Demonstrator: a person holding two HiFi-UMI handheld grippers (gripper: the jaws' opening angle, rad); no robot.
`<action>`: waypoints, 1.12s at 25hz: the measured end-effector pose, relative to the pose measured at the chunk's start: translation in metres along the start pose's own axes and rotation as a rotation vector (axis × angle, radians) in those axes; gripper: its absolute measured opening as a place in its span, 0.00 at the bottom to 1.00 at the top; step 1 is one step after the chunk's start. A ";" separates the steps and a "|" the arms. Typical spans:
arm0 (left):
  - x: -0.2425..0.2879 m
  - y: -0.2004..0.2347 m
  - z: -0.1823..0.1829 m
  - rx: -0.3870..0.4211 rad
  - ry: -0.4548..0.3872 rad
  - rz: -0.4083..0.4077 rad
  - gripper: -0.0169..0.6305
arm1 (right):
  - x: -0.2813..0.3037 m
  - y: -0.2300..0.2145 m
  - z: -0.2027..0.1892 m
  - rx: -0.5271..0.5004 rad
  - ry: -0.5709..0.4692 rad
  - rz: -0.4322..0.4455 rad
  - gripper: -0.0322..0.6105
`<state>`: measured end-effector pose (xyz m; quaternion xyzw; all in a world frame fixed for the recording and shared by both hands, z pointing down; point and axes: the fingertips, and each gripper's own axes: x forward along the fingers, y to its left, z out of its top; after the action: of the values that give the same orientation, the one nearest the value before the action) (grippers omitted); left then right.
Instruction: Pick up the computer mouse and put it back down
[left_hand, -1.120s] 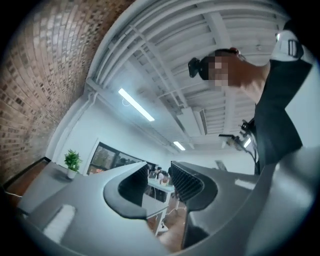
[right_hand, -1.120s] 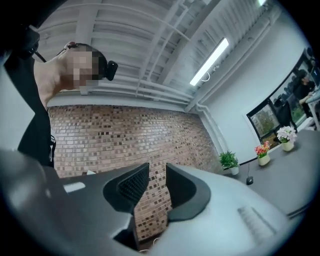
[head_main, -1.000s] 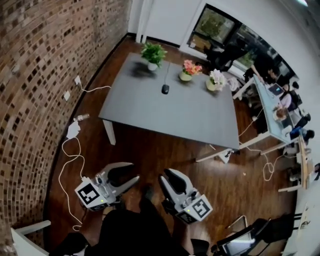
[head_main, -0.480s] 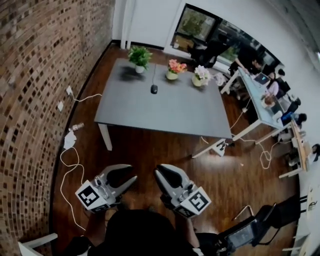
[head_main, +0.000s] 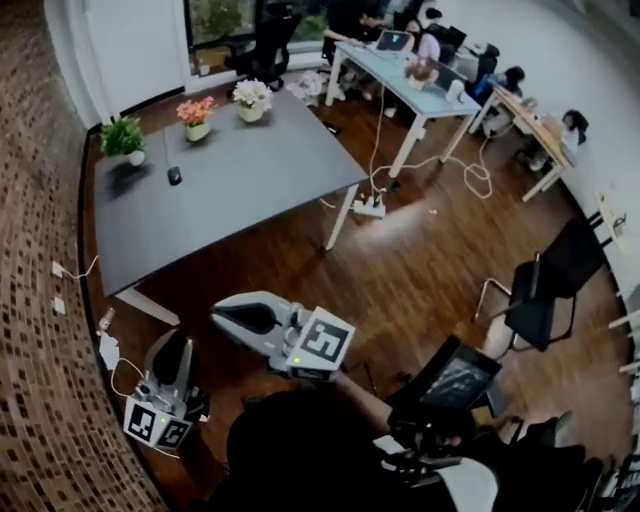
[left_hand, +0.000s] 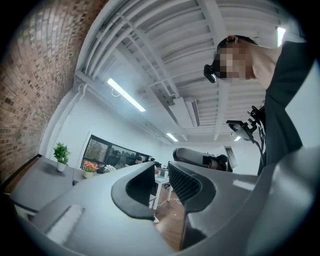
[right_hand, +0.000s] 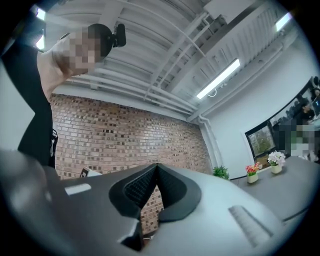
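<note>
A black computer mouse (head_main: 174, 176) lies on the far part of a grey table (head_main: 250, 170). Its cable (head_main: 166, 150) runs toward the back edge, between a potted green plant (head_main: 122, 137) and a pot of pink flowers (head_main: 196, 113). A pot of white flowers (head_main: 251, 96) stands further along the same edge. Nothing touches the mouse.

Both hand-held tools hang over the dark wood floor (head_main: 430, 250), well apart from the table and close in front of the person carrying them. The left tool (head_main: 177, 345) is low beside the brick wall (head_main: 40, 380) and points toward the table. In the left gripper view the left tool (left_hand: 163, 165) is released: its jaws have just been closing and now stand a narrow slit apart, with only the room showing between them. The right tool (head_main: 222, 316) is held just beside it, nearer the middle of the head view. In the right gripper view the right tool (right_hand: 157, 166) is clenched on nothing, its jaw tips meeting, with brickwork visible through the gap below them.

A white power strip (head_main: 368, 207) lies on the floor by a table leg. A black office chair (head_main: 545, 290) stands off to the right.
</note>
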<state>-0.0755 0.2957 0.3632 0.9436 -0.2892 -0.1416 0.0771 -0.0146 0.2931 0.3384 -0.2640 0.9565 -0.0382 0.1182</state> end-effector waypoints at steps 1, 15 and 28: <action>0.009 -0.011 -0.007 -0.013 0.015 -0.015 0.16 | -0.015 -0.001 0.004 0.005 -0.012 -0.014 0.05; 0.062 -0.081 -0.060 -0.039 0.123 0.053 0.16 | -0.120 -0.047 0.002 0.168 -0.102 -0.065 0.05; 0.056 -0.060 -0.049 0.023 0.083 0.042 0.08 | -0.096 -0.048 0.000 0.119 -0.095 0.003 0.05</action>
<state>0.0160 0.3162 0.3837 0.9432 -0.3072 -0.0974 0.0811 0.0895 0.3014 0.3646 -0.2567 0.9462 -0.0821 0.1790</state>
